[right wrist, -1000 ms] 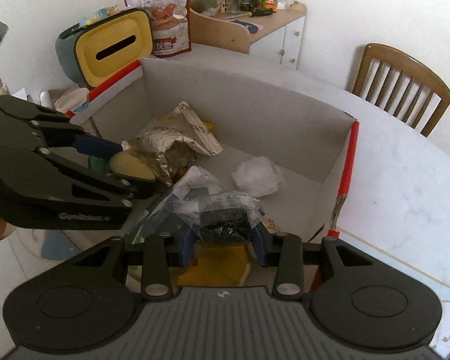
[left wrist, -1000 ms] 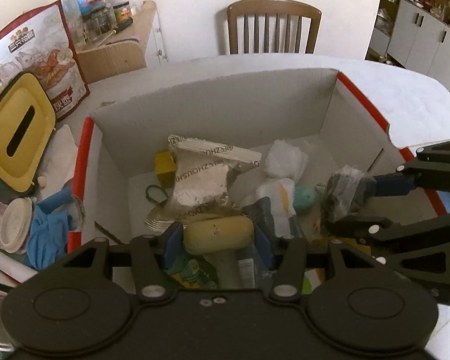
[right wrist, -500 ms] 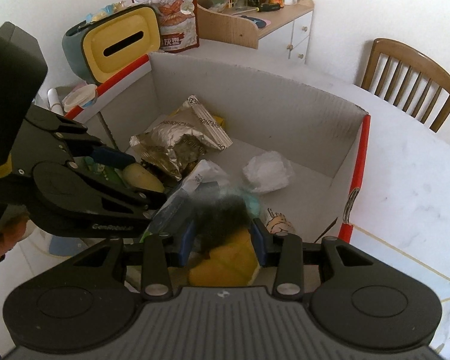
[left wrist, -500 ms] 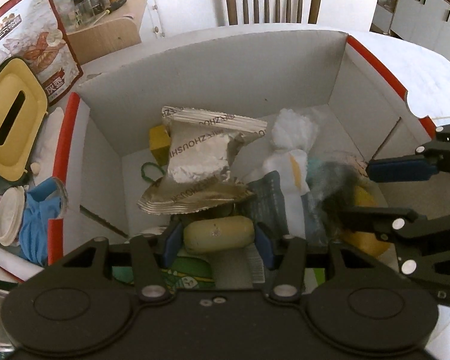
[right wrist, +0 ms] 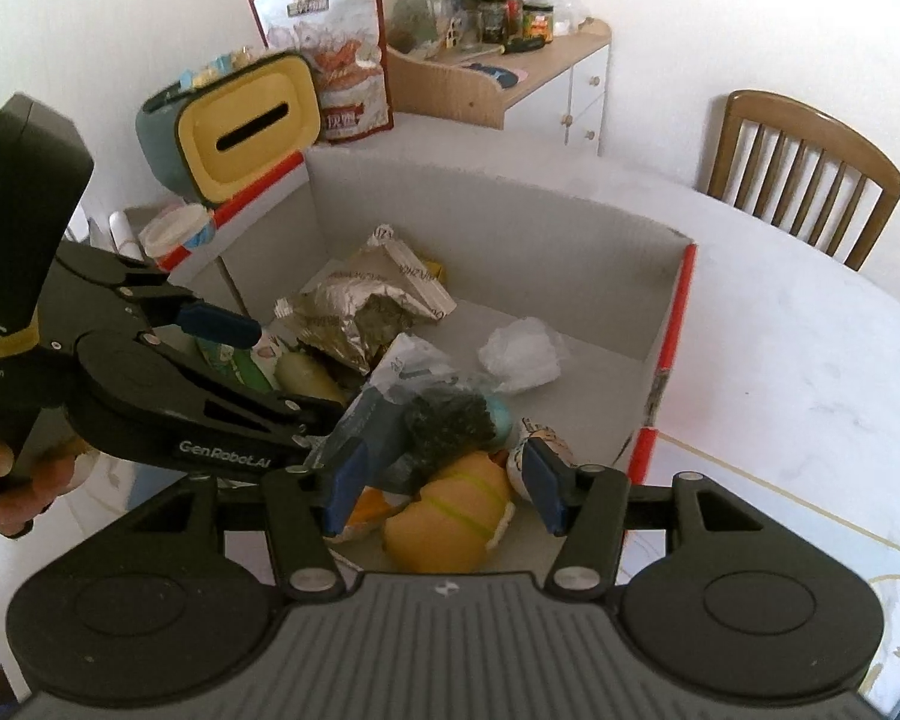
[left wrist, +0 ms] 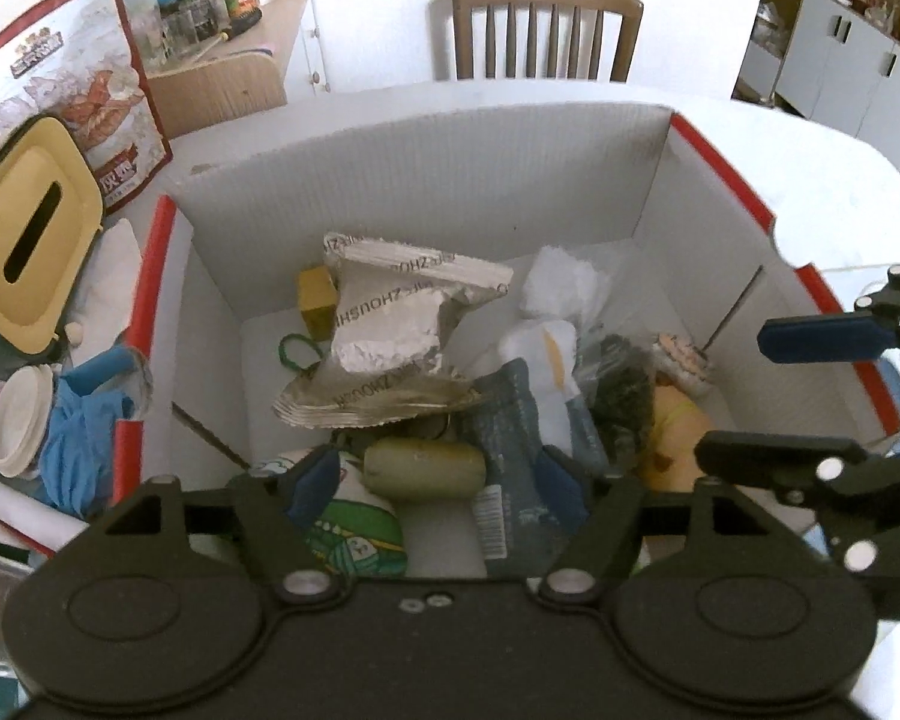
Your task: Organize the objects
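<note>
Right wrist: chair (right wrist: 804,171) behind box (right wrist: 498,222).

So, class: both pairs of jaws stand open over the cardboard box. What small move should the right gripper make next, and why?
Probably lift the right gripper straight up out of the box. Its jaws stand open and hold nothing, and the dark bag lies loose among the other items inside, so that drop looks done.

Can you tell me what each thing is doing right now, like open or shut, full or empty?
Left hand-held gripper: open, holds nothing.
Right hand-held gripper: open, holds nothing.
Cardboard box: open, partly filled.
Silver snack bag: torn open, crumpled.
Yellow-green roll: lying loose in the box.
</note>
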The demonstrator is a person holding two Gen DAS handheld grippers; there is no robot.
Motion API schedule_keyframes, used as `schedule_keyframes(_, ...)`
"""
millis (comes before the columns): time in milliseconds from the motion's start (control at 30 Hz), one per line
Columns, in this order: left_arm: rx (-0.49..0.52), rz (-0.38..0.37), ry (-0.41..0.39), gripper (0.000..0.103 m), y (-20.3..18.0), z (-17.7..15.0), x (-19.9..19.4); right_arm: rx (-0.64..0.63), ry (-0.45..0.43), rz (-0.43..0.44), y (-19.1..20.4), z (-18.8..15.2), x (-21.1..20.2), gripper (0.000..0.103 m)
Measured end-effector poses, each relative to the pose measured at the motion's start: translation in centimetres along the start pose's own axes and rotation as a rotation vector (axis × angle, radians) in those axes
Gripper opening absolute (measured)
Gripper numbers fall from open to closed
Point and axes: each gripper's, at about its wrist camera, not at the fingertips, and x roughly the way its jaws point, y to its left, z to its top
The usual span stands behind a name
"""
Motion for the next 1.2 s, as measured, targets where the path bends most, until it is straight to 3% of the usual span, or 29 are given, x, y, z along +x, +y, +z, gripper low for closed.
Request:
schedule_keyframes(667,-0.096,-0.062,-0.184,0.085,-0.2,0.0,-8.4,0.072,-0.176,0.035,-0.3,-0.3,-8.3,0.07)
schedule_keyframes(1200,-0.136,0.004,-0.311,0.096,-0.4,-1.7,-13.3,0.061,-0.289,0.049,0.3,-1.6,-13.3,0.079)
